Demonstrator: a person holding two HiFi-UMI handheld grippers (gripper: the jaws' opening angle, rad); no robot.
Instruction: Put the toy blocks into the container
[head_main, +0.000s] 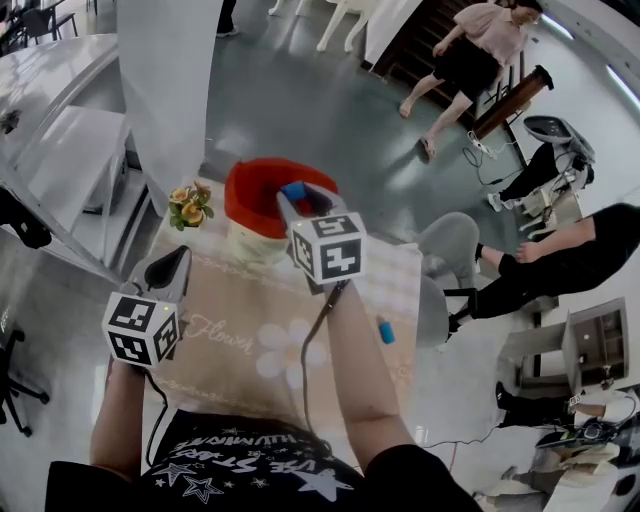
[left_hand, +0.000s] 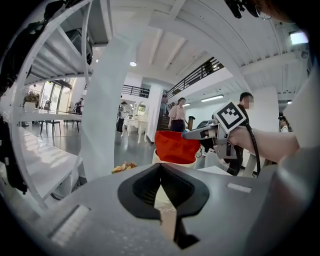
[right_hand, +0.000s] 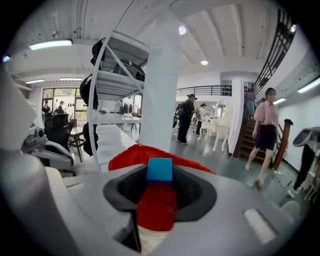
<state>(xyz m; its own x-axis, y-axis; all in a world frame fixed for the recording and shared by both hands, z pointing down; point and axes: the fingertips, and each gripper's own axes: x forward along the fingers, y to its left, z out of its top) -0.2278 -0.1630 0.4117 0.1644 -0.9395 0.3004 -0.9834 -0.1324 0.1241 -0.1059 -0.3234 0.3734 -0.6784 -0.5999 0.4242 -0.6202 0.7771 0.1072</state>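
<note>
Blue block (right_hand: 159, 170) sat pinched between the tips of my right gripper (head_main: 296, 198), which I held over the open mouth of the red container (head_main: 245, 205) at the far end of the table (head_main: 225, 375). I judged this to be the drop step: the block looked to be above the opening, not yet inside. Next I needed to ease the jaws apart and let it fall clear of the rim. My left gripper (head_main: 181, 256) hung near the table's left side, clenched on nothing. A small blue piece (head_main: 386, 331), probably another block, lay at the table's right edge.
</note>
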